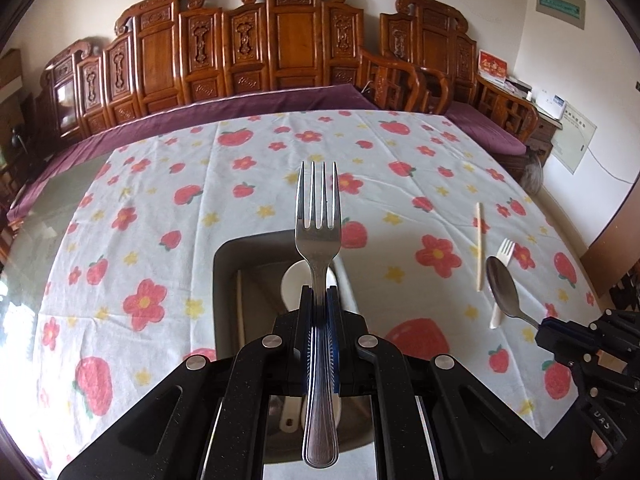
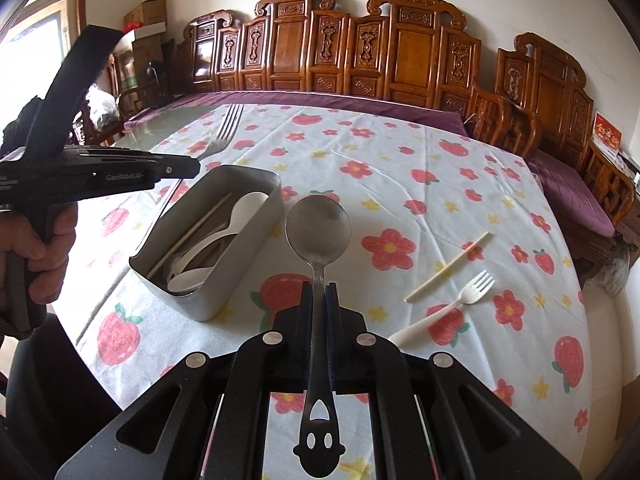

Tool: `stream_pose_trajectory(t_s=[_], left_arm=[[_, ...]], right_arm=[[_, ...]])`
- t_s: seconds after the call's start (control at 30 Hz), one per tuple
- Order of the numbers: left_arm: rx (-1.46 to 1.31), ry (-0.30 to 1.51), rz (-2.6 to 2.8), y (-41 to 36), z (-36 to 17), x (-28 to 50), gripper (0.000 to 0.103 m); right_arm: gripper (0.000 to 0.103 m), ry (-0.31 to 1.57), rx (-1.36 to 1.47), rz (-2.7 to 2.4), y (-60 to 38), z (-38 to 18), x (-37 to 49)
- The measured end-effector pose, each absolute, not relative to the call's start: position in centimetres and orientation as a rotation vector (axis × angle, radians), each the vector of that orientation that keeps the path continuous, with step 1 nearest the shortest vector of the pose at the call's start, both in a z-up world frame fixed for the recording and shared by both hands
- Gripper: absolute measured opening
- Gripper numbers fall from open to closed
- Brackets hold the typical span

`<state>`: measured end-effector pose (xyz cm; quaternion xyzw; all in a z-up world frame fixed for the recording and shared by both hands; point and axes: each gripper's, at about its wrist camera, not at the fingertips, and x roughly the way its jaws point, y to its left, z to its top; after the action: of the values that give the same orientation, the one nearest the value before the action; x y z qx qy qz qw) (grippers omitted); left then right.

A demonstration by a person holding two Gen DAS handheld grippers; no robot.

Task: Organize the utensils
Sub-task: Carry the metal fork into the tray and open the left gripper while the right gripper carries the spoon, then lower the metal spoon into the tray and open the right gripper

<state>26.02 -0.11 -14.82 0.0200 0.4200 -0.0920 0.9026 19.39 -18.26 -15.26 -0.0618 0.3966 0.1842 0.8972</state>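
Note:
My left gripper (image 1: 319, 291) is shut on a steel fork (image 1: 318, 216), tines pointing up and away, hanging over the grey metal box (image 1: 224, 272). My right gripper (image 2: 319, 287) is shut on a steel spoon (image 2: 318, 227) with a smiley cut-out handle, held above the tablecloth just right of the metal box (image 2: 256, 236). Inside the box lie white plastic spoons (image 2: 244, 204) and a chopstick (image 2: 192, 232). On the cloth to the right rest a white plastic fork (image 2: 452, 304) and a single chopstick (image 2: 448, 268). The left gripper and fork (image 2: 228, 128) also show at the left of the right wrist view.
The table wears a white cloth (image 1: 160, 200) printed with strawberries and flowers. A carved wooden bench with a purple cushion (image 1: 256, 100) runs along the far side. A hand (image 2: 44, 248) grips the left tool's handle. Wooden armchairs (image 2: 520, 120) stand at the right.

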Motion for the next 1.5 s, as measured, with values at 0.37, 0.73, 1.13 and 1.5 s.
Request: stream_pose_trajectory(t_s=[0.37,0.73,1.13,1.5], left_arm=[[0.016,0.961,-0.176,1.8,-19.9,27.6,0.006],[0.020,1.009,-0.168,2.3,-21.8,28.5,0.007],[0.002,0.908,-0.138,6.0,-17.4,26.7,0.022],[0.007,0.860,-0.084,9.7,-15.1,25.7,0.023]], right_arm=[[0.008,0.848,-0.132,0.420,-15.7,-16.8,20.7],[0.008,0.860,-0.127,0.423,-14.9,-17.3,21.2],[0.008,0.844,-0.119,0.466,-11.9,-16.3,21.6],[0.008,0.867,-0.106,0.522,-6.6,-16.5,24.2]])
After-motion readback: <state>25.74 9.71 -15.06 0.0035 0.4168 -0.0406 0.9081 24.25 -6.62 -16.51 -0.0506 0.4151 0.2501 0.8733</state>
